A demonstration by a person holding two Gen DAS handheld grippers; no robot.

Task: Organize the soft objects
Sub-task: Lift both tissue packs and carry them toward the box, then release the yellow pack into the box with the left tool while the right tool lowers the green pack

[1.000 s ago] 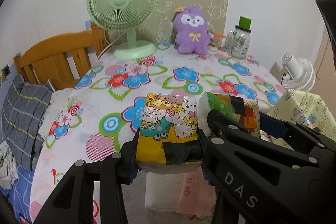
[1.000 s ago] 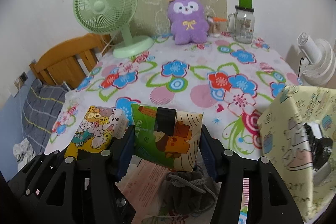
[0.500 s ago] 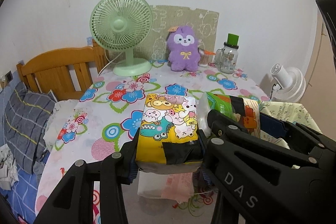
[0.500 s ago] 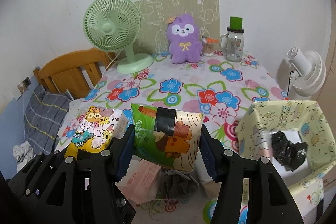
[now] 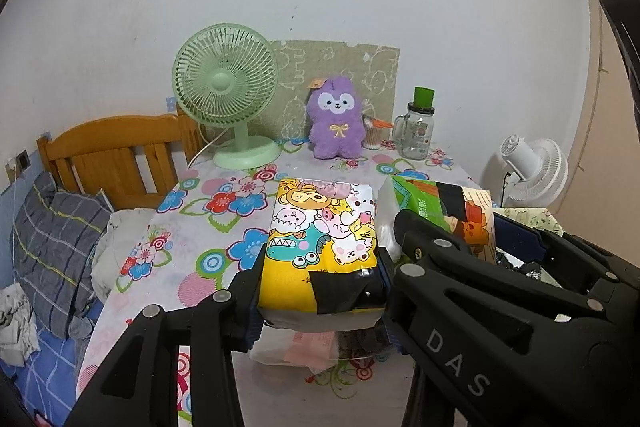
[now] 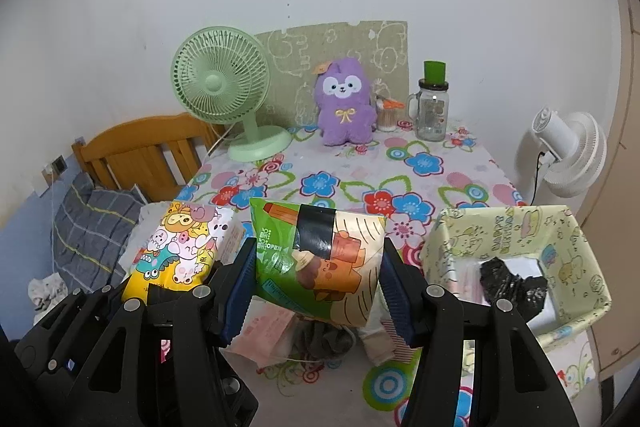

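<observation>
A flower-printed tablecloth (image 6: 424, 163) covers the table before a white wall, with a mint-green desk fan (image 6: 224, 87) and purple plush toy (image 6: 346, 105) at the back. My left gripper (image 5: 322, 291) is clamped on a yellow cartoon-printed soft pack (image 5: 320, 239), lifted above the cloth. My right gripper (image 6: 316, 287) squeezes a green-and-cream snack pouch (image 6: 320, 263), beside a pale-yellow paper-wrapped box (image 6: 576, 247). Both point slightly downward.
</observation>
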